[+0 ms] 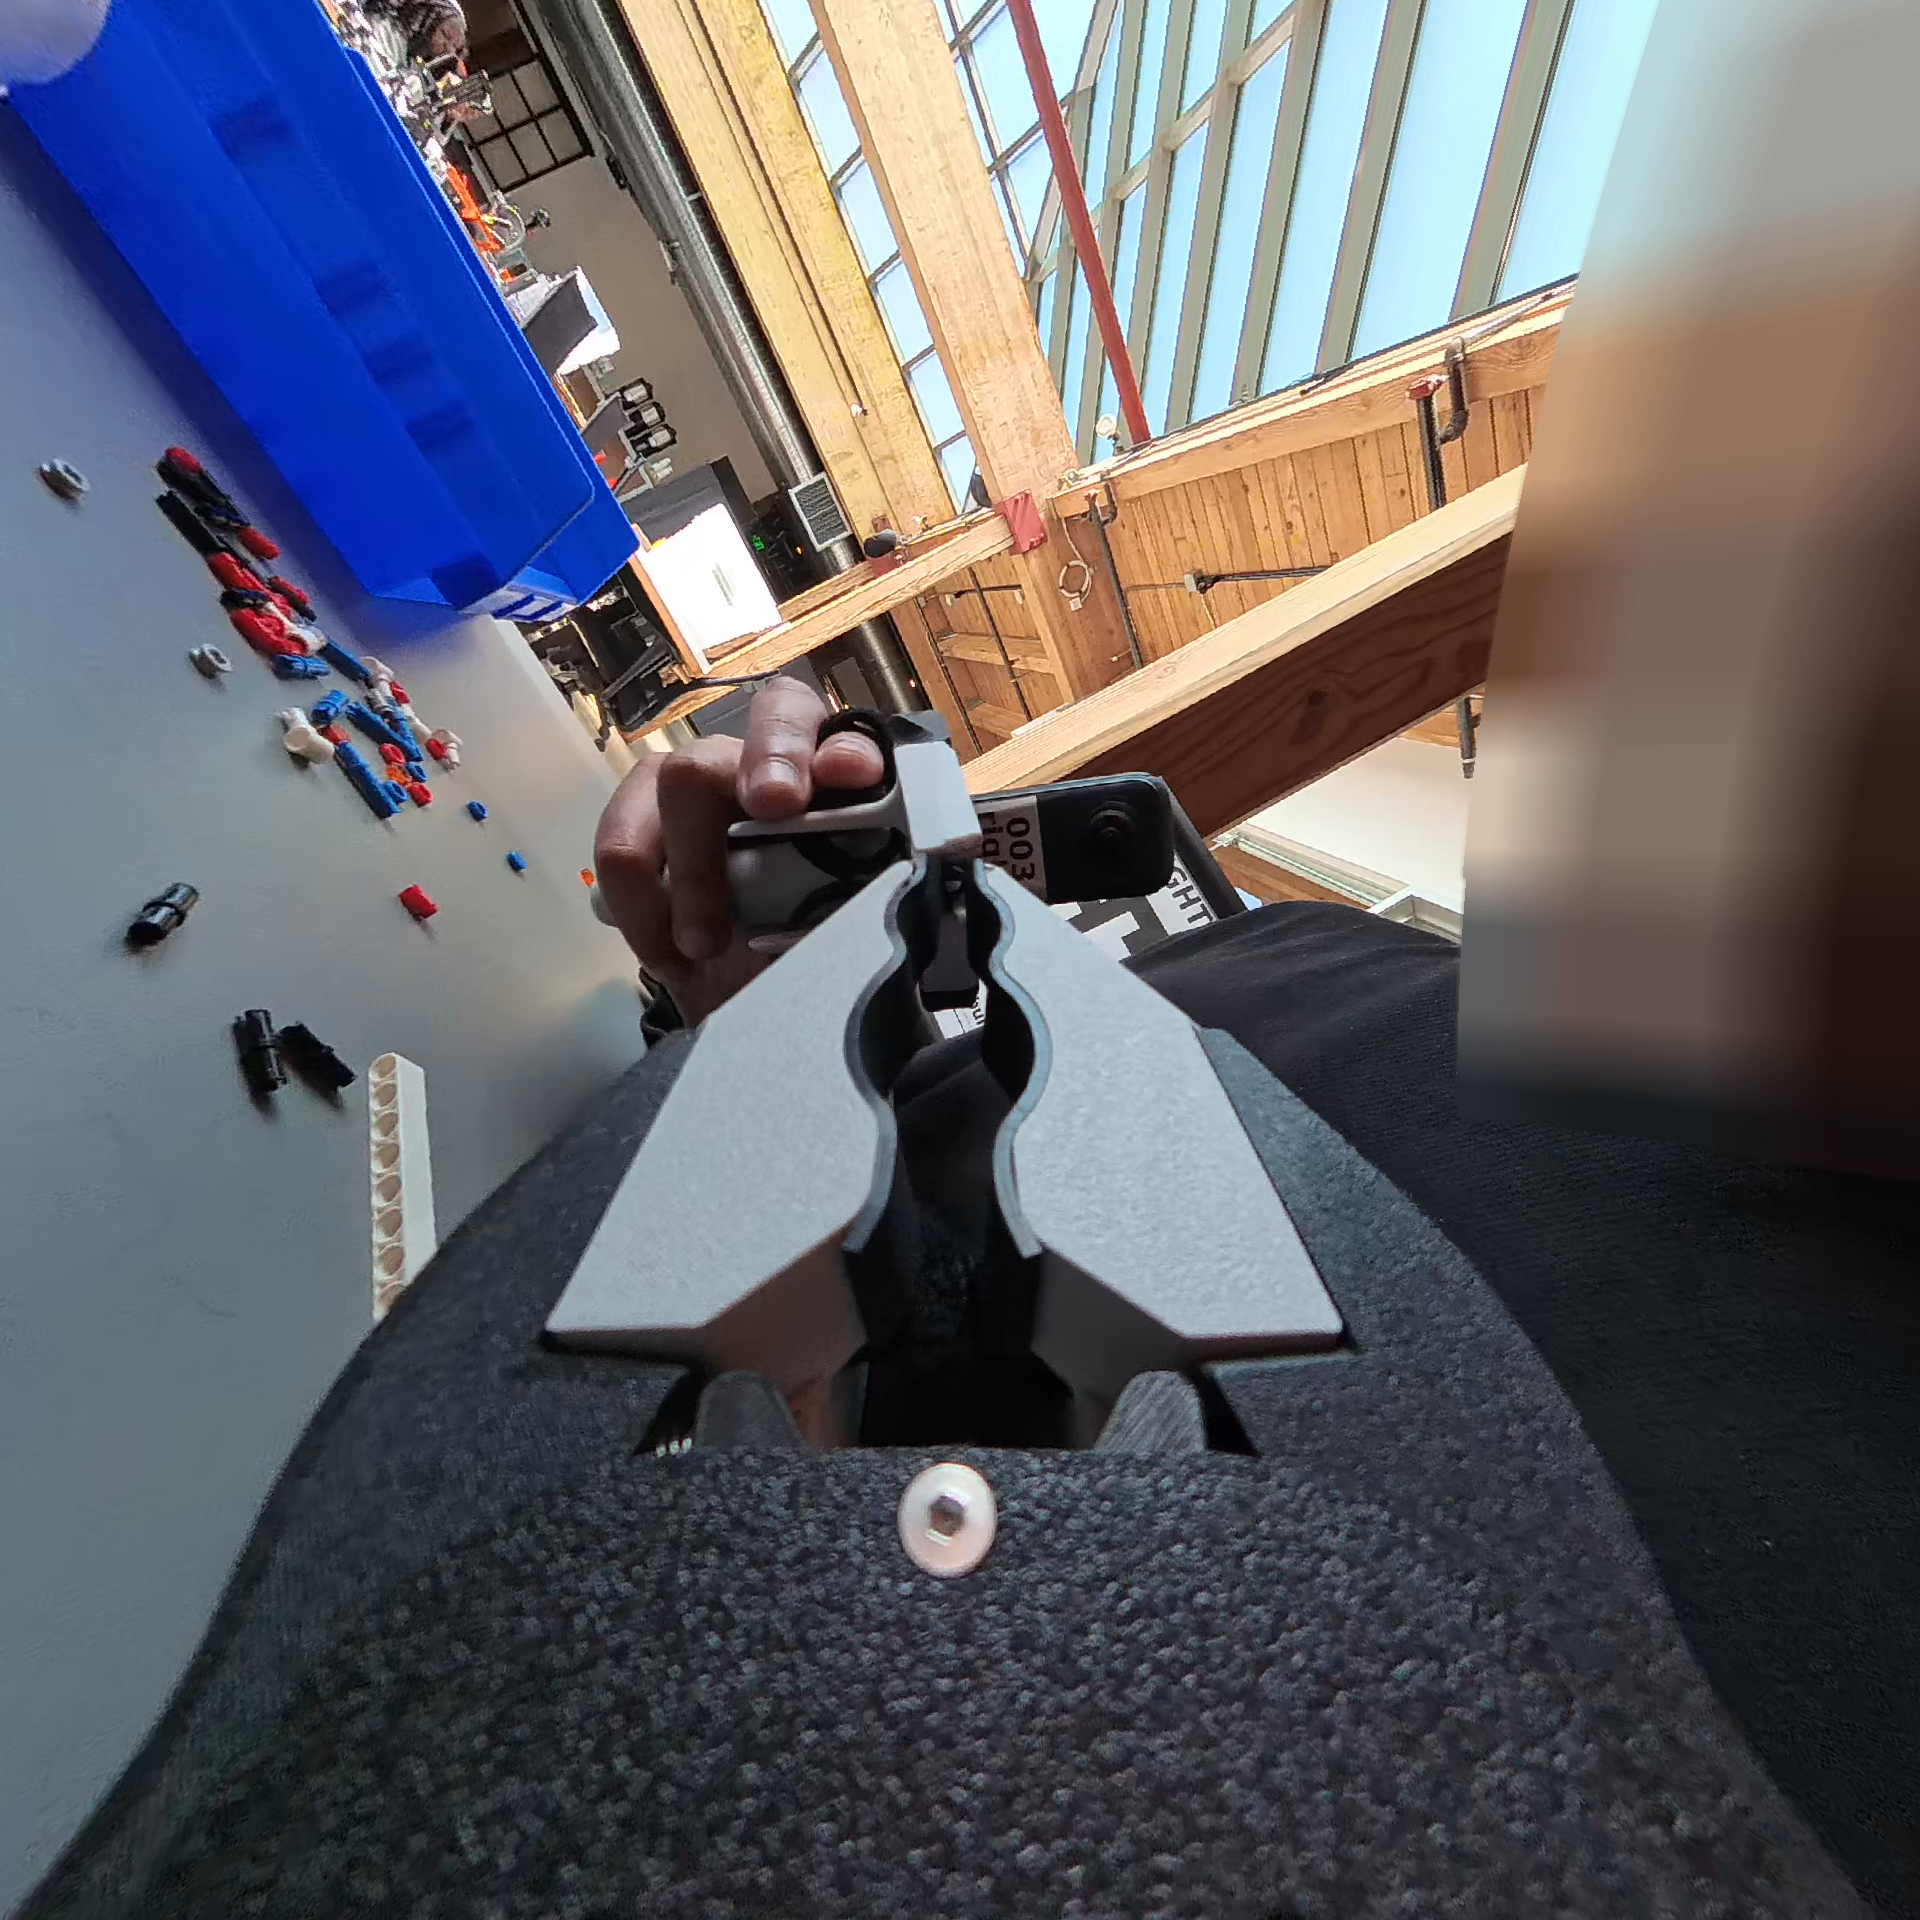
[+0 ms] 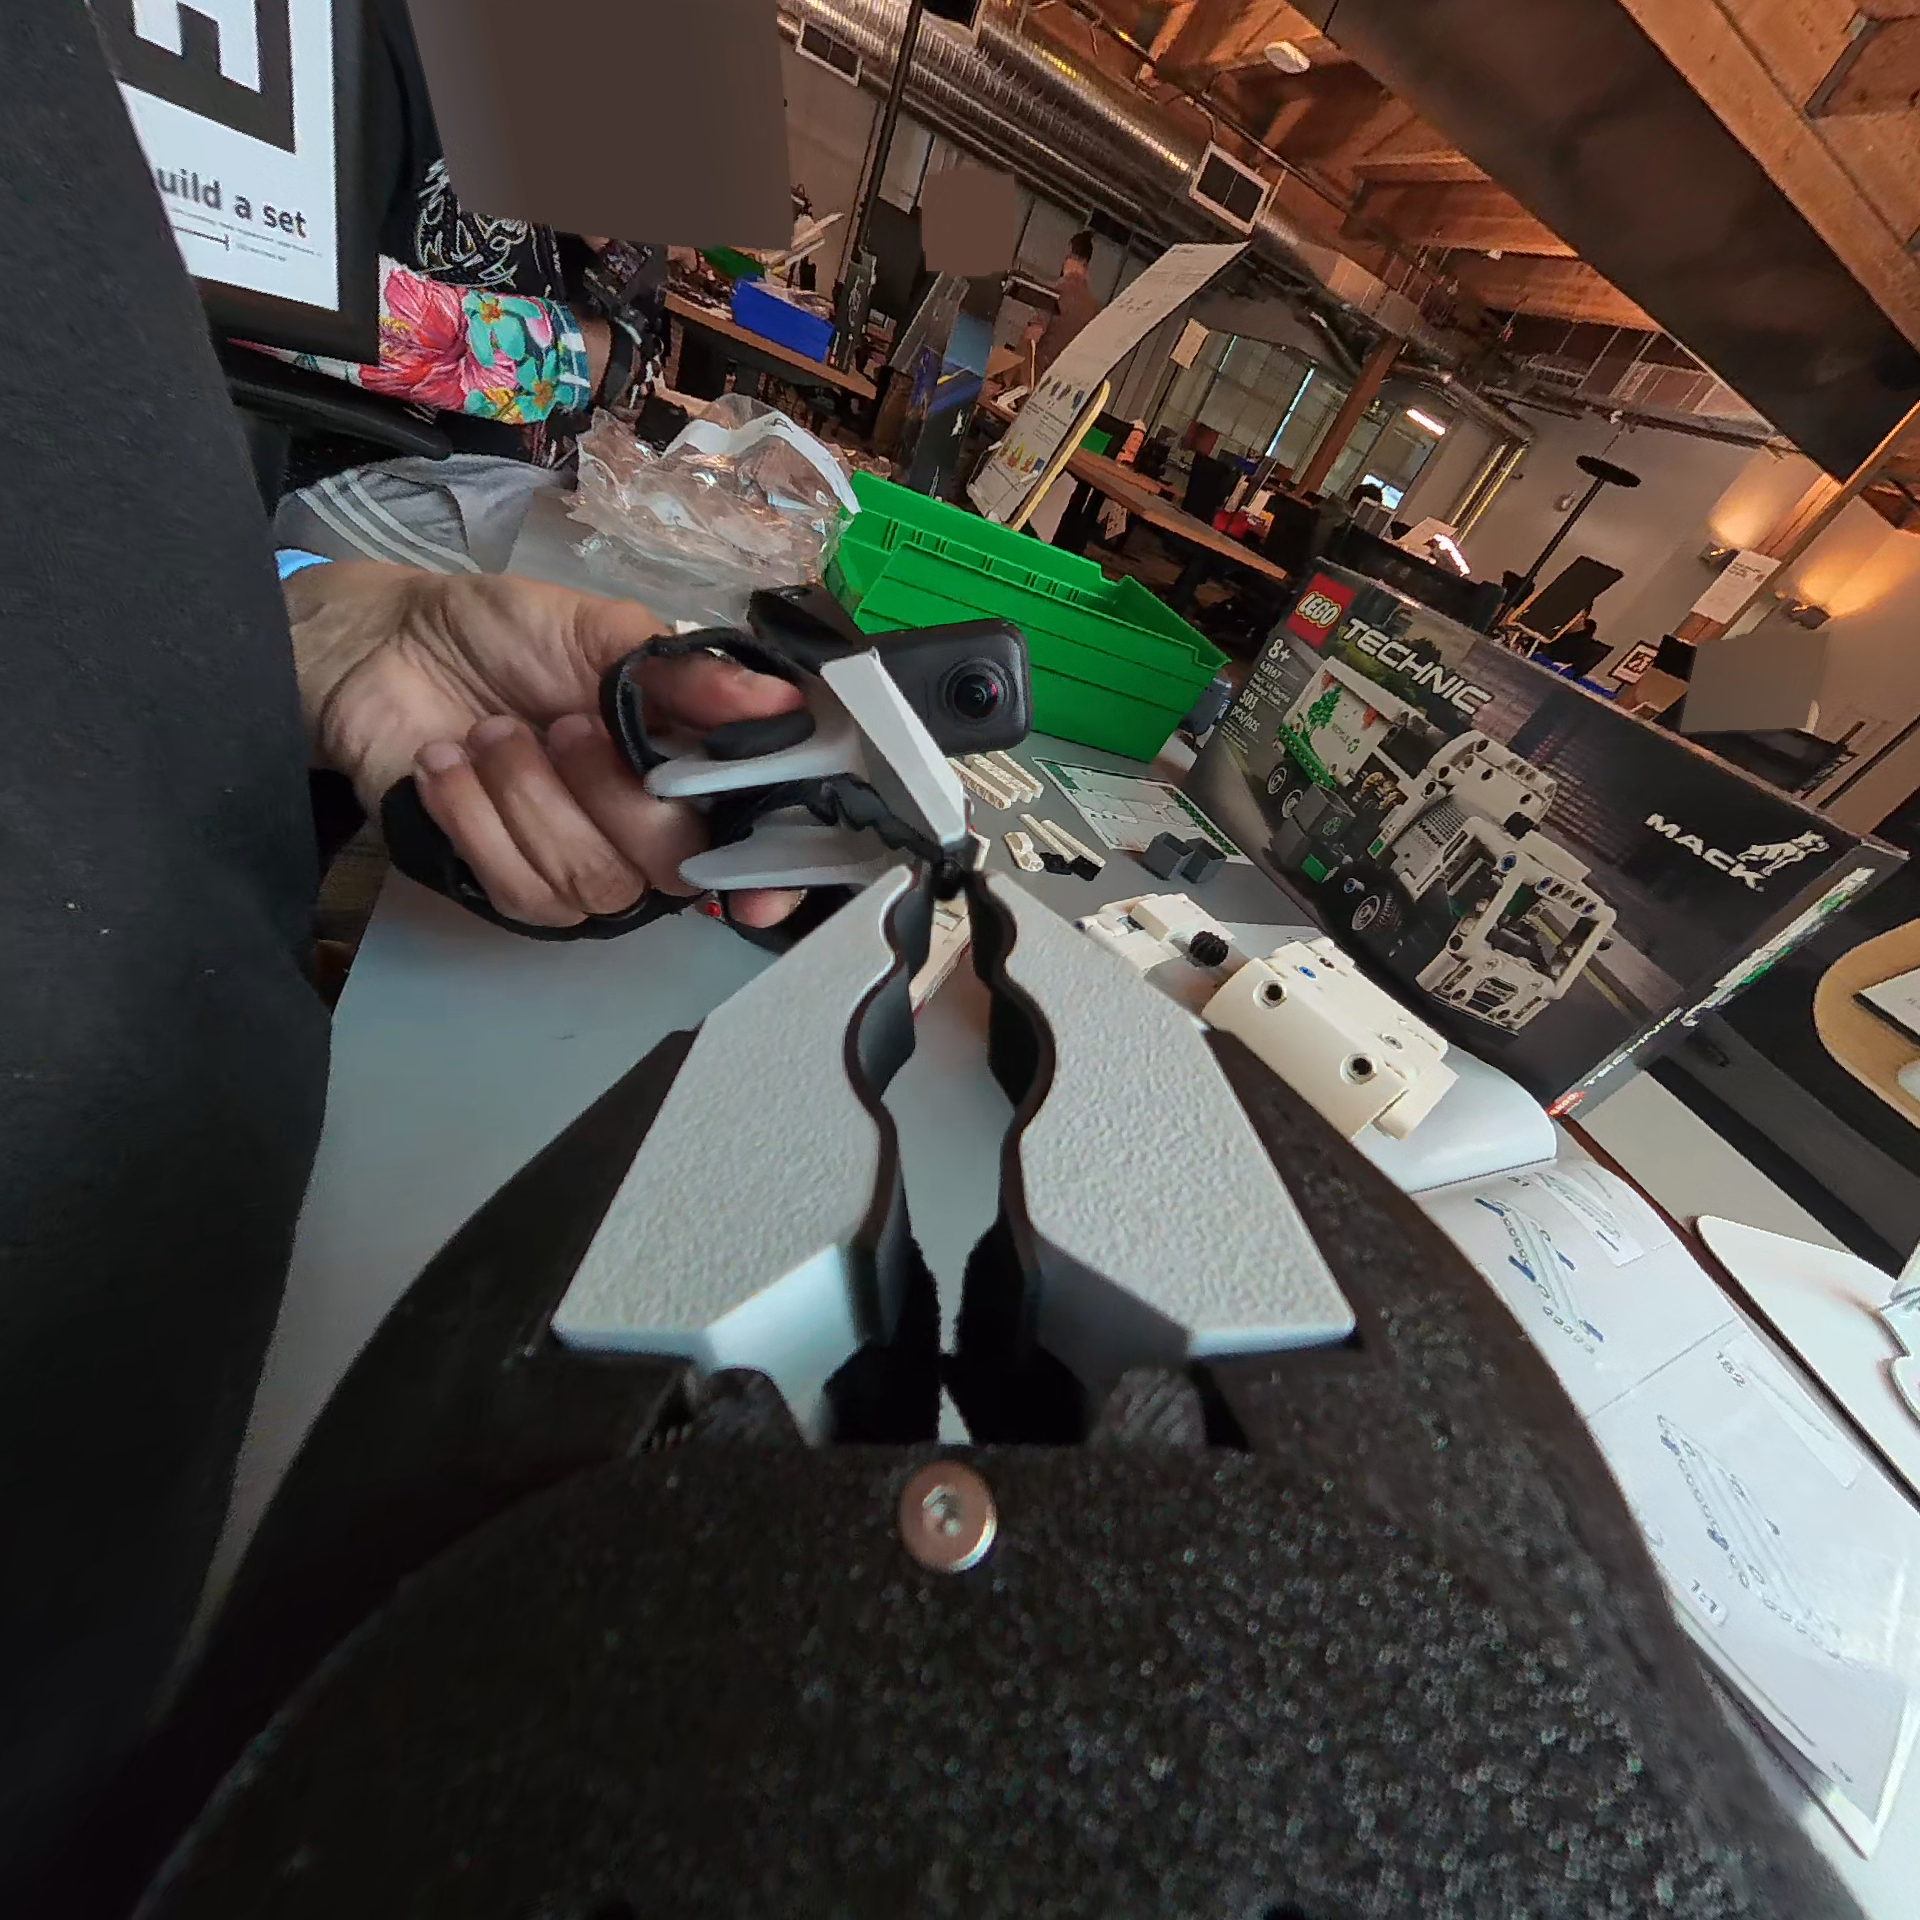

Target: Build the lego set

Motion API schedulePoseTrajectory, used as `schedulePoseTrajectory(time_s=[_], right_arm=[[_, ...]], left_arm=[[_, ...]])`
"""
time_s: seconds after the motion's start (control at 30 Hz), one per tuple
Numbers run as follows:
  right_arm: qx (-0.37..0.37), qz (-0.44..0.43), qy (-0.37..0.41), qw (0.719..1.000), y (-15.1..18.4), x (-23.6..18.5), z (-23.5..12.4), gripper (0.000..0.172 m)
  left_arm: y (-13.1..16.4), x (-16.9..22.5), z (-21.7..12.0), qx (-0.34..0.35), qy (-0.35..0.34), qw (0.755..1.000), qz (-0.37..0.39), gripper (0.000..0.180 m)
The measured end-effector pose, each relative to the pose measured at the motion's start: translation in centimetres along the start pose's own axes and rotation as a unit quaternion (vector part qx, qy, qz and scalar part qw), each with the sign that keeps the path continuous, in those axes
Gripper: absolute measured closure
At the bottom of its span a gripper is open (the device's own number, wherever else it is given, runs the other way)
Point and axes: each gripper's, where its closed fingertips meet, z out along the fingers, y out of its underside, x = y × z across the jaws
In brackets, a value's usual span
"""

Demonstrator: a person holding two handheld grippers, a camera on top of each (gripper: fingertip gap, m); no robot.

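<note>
Black piece [image 2: 947, 873], tiny, sits pinched at the tips of right gripper [image 2: 948, 885], jaws nearly together on it, raised over grey table [image 2: 499, 1039]. Left gripper [image 1: 935, 871] has its jaws closed with nothing seen between them. It comes in from 10 o'clock and its tip touches the piece. White block assembly [image 2: 1340, 1023] is at 3 o'clock, green bin [image 2: 1039, 623] at 12. Judgement: the piece is small and slip-prone, so keep the tips square and steady.
</note>
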Motion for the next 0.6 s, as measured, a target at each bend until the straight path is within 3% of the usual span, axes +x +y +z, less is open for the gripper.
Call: schedulePoseTrajectory(time_s=[0.6], right_arm=[[0.004, -0.019, 0.014, 1.0, 0.04, 0.12, -0.12, 0.168]], left_arm=[[-0.09, -0.36, 0.09, 0.003, -0.008, 1.0, 0.001, 0.179]])
